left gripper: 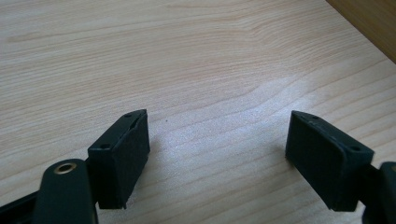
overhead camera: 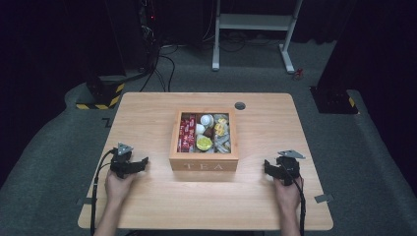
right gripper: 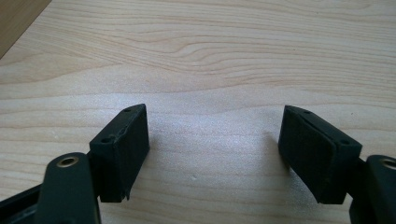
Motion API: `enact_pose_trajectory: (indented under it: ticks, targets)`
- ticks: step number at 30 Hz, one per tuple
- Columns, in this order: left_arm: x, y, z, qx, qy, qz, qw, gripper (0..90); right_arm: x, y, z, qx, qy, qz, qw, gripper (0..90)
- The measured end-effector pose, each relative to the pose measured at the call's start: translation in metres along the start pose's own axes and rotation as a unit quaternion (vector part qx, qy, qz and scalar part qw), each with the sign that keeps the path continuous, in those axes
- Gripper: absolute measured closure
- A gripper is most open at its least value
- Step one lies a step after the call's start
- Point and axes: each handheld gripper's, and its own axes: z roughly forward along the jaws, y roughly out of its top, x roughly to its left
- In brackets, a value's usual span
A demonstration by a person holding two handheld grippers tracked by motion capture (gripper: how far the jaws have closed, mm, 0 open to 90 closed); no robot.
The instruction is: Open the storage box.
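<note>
An open light-wood box lettered TEA (overhead camera: 203, 164), packed with sachets and small pods, sits mid-way on the pale wooden tabletop (overhead camera: 147, 108), flanked well apart by the left tongs (overhead camera: 140, 164) and right tongs (overhead camera: 269, 168), both spread wide and empty, resting on bare wood.

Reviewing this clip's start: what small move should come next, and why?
Probably bring one gripper, say the right gripper, toward the open tea box. Both it and the left gripper rest on the table beside the box, jaws open with nothing between them.
</note>
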Motion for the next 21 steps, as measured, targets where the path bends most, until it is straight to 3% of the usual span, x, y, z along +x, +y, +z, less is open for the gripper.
enact_pose_trajectory:
  ticks: [13,20,21]
  targets:
    - [-0.002,0.0007,0.0006,0.001,0.0,-0.004,1.0,21.1,0.0,0.0001,0.0,0.0,0.0,0.0,1.0,24.5]
    - [0.0005,0.0001,-0.0003,0.0,-0.013,-0.001,0.9999,18.7,0.0001,0.0001,0.0,0.0,0.0,0.0,1.0,24.5]
    - [0.0018,0.0004,-0.0014,0.002,-0.025,-0.007,0.9997,18.4,0.0001,0.0001,0.0001,0.0,0.0,0.0,1.0,24.5]
